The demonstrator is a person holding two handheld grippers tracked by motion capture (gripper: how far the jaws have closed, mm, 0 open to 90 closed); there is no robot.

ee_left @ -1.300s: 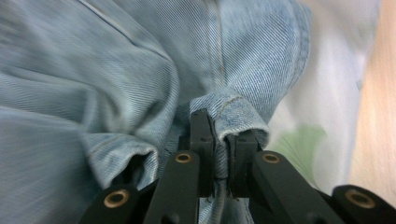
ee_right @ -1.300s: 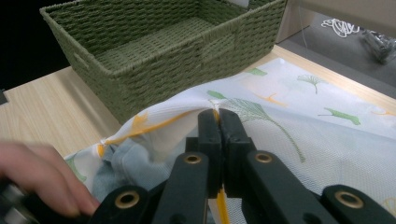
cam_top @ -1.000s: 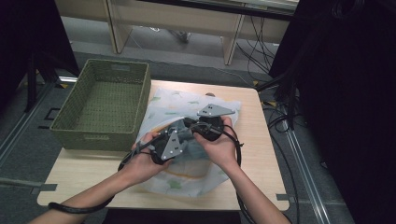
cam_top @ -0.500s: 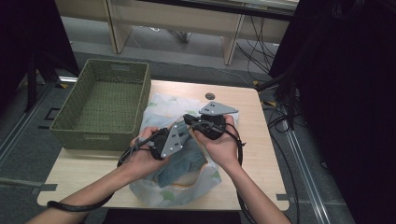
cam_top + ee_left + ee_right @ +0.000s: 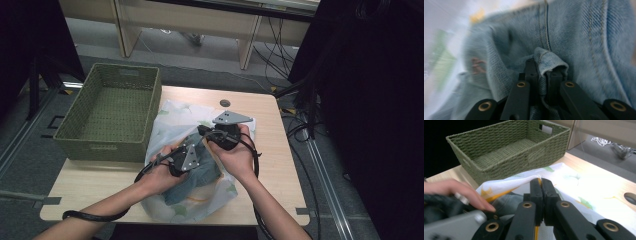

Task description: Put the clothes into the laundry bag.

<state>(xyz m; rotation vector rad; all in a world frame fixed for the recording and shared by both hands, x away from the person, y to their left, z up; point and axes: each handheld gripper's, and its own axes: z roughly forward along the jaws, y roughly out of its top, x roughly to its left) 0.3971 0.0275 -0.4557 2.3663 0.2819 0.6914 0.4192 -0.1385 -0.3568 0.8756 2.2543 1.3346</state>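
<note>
Blue jeans (image 5: 200, 175) lie bunched inside a white mesh bag (image 5: 175, 117) printed with green and yellow leaves, at the middle of the table. My left gripper (image 5: 196, 161) is low over the denim, shut on a raised fold of the jeans (image 5: 579, 45); the left gripper view shows the fold pinched at the tips (image 5: 543, 72). My right gripper (image 5: 202, 131) sits just behind it, shut on the bag's upper edge (image 5: 574, 182) and holding it up, its tips (image 5: 541, 182) meeting on the cloth. The left hand and its grey plate (image 5: 454, 225) are close beside it.
An empty green woven basket (image 5: 107, 145) stands at the table's left, touching the bag's side. A round cable hole (image 5: 225, 103) sits behind the bag. Bare wood (image 5: 280, 165) lies to the right. Cables and desk legs are on the floor beyond.
The left gripper has come down toward the table with the denim. The bag, flat a second ago, is held up at its edge, and more of the jeans shows.
</note>
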